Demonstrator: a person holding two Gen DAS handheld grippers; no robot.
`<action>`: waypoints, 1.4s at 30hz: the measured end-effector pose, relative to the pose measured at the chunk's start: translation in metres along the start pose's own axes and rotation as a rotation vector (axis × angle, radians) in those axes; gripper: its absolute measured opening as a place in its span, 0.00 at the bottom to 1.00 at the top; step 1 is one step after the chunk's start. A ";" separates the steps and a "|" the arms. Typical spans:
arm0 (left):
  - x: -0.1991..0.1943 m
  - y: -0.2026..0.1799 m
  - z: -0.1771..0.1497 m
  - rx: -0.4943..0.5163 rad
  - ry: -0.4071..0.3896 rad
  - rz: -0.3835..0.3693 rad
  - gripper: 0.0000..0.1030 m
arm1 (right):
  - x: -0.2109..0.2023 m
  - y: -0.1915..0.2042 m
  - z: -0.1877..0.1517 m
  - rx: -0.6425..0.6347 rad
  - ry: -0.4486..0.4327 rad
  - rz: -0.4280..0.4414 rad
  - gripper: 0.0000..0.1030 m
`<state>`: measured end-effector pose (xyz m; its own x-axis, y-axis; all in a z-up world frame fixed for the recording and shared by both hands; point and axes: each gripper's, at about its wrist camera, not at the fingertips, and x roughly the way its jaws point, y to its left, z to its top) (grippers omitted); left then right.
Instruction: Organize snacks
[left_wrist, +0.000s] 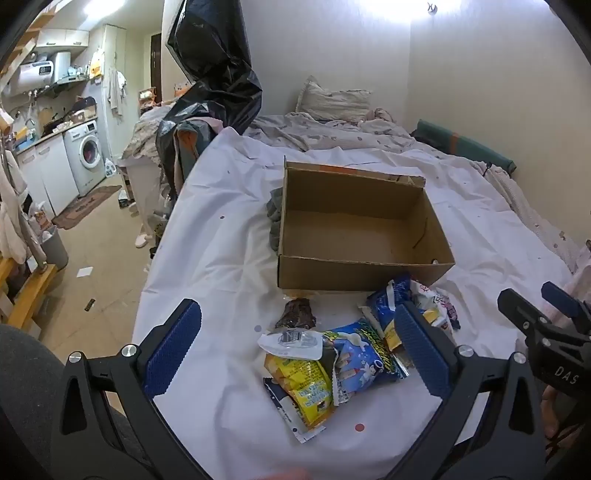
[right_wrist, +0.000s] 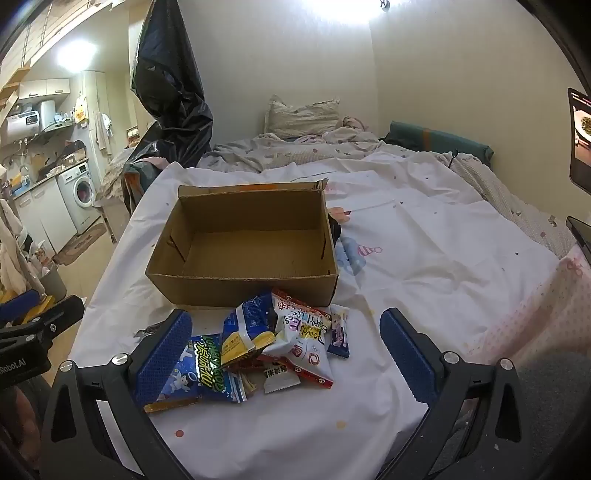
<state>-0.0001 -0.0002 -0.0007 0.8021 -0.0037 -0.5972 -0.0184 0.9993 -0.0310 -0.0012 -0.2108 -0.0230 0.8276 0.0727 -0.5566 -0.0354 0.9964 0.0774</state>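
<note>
Snack packets heaped on the bed, just near of the empty cardboard box. Left gripper and right gripper — fingers spread, holding nothing — best pinch one top packet, not the heap.

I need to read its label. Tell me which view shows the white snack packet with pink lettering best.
The right wrist view. There the white snack packet lies face-up atop the pile before the cardboard box, lettering visible. In the left wrist view the packet is mostly hidden behind a finger of the left claw and the blue bag.
</note>
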 end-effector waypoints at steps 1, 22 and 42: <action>0.000 0.000 0.000 -0.001 0.004 0.003 1.00 | 0.000 0.000 0.000 -0.002 0.007 -0.001 1.00; 0.001 0.007 0.001 -0.030 -0.002 -0.004 1.00 | -0.002 0.000 0.000 0.006 0.002 0.001 1.00; -0.002 0.003 0.002 -0.012 -0.012 -0.005 1.00 | -0.003 -0.003 0.004 0.009 -0.001 0.002 1.00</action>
<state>-0.0003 0.0025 0.0022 0.8094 -0.0078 -0.5873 -0.0217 0.9988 -0.0432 -0.0013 -0.2138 -0.0185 0.8278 0.0745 -0.5560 -0.0320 0.9958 0.0858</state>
